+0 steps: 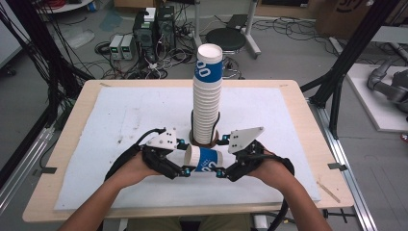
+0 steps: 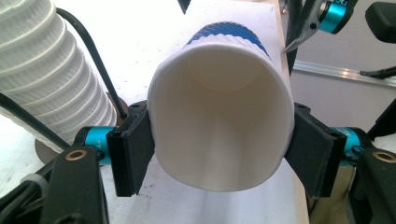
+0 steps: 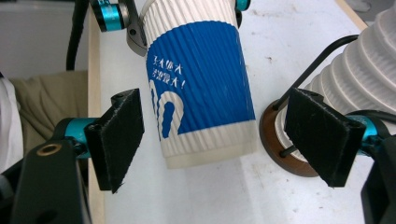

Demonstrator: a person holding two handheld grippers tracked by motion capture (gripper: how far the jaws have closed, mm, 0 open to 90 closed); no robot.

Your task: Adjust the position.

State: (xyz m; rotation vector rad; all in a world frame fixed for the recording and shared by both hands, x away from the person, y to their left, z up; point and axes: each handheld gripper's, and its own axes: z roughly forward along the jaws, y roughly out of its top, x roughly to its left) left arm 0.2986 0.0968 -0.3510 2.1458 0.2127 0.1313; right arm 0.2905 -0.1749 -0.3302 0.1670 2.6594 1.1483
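You are holding one blue-and-white paper cup (image 1: 203, 160) on its side just above the white mat (image 1: 106, 125), near the table's front edge and just in front of the tall cup stack (image 1: 208, 98). Your left gripper (image 2: 219, 144) is clamping the cup's rim end, jaws pressed on both sides. Your right gripper (image 3: 229, 140) is standing wide open around the cup's base, jaws apart from it. The cup is empty inside. The stack is standing in a wire holder on a brown base (image 3: 273, 135). The cup is separate from the stack; adding it probably remains.

I see ribbed matt paper cup (image 3: 201, 79), black matt foam-like pads (image 3: 119, 137), white rough cloth mat (image 1: 120, 115), pale wood table (image 1: 298, 103)
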